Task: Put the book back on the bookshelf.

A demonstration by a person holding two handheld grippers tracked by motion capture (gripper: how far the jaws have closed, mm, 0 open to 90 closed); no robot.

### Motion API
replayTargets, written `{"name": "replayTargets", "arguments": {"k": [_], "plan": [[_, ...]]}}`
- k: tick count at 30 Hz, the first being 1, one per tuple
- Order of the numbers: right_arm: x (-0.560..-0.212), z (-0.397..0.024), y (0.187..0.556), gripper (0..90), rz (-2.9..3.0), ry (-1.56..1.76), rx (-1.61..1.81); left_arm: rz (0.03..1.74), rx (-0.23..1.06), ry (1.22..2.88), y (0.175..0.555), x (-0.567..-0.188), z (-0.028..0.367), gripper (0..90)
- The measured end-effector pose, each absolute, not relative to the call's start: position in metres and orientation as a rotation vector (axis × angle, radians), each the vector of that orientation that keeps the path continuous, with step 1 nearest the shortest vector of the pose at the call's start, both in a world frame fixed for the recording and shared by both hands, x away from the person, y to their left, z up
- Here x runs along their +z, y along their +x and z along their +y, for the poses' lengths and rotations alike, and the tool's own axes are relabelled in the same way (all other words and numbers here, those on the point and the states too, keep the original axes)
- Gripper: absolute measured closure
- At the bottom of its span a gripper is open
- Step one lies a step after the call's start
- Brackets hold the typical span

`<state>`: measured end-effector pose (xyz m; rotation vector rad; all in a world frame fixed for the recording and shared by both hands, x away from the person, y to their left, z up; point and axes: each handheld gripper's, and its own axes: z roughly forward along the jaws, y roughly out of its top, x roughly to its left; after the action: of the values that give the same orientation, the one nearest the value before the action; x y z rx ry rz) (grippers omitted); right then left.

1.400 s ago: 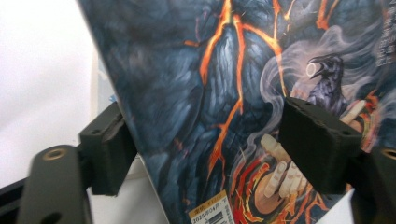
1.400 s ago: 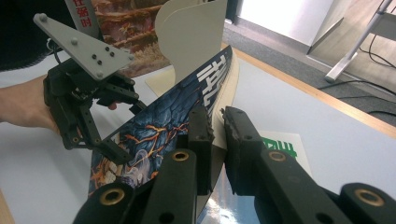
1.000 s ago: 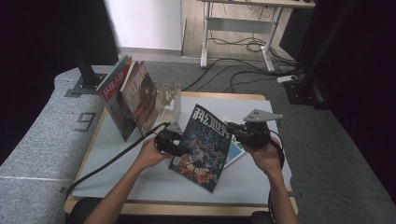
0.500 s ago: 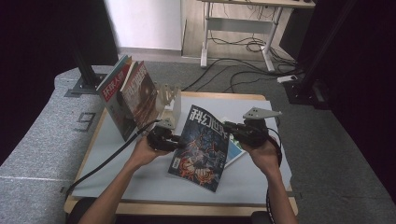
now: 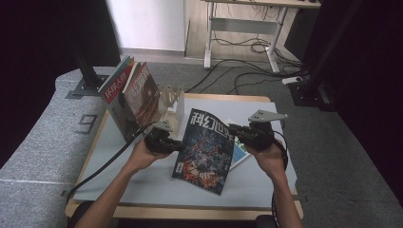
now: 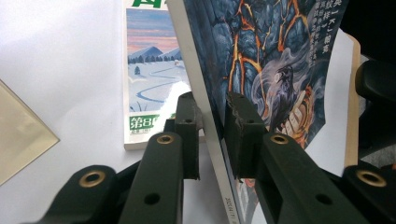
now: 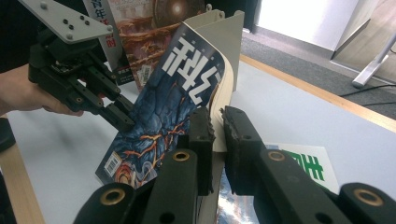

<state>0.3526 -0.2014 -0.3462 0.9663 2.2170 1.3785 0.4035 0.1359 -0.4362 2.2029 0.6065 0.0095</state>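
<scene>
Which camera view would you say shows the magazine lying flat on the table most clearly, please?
The left gripper view: the flat magazine shows its snowy landscape cover and green strip beside the held dark-blue magazine. The high view shows just a corner peeking out underneath; the right gripper view shows a white corner with green print.

Blue magazine [image 5: 205,145]: bore large white characters "科幻世界" across its cover top — a barcode sat at one lower corner.
Snowy magazine [image 6: 152,79]: showed "第8" on a green strip.
Red magazine [image 5: 117,97]: white characters, too small to read.
Grey floor mat [image 5: 52,137]: carried a "9".
</scene>
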Motion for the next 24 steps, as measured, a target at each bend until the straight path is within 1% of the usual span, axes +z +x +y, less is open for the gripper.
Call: {"name": "replayTargets", "arguments": {"k": [9, 14, 18, 21, 24], "plan": [[-0.348, -0.207, 0.353, 81.2, 2.195, 0.982, 1.369, 0.564, 0.035, 2.218, 0.393, -0.433, 0.137, 81.3], [-0.350, -0.211, 0.353, 81.2, 2.178, 0.992, 1.369, 0.550, 0.005, 2.177, 0.390, -0.436, 0.146, 83.2], [-0.348, -0.211, 0.352, 80.6, 2.170, 0.981, 1.365, 0.531, 0.015, 2.179, 0.385, -0.435, 0.149, 83.6], [-0.347, -0.210, 0.352, 79.2, 2.164, 0.974, 1.349, 0.517, 0.027, 2.188, 0.382, -0.434, 0.150, 83.7], [-0.347, -0.210, 0.352, 75.3, 2.158, 0.974, 1.339, 0.506, 0.033, 2.187, 0.379, -0.433, 0.151, 83.7]]}}
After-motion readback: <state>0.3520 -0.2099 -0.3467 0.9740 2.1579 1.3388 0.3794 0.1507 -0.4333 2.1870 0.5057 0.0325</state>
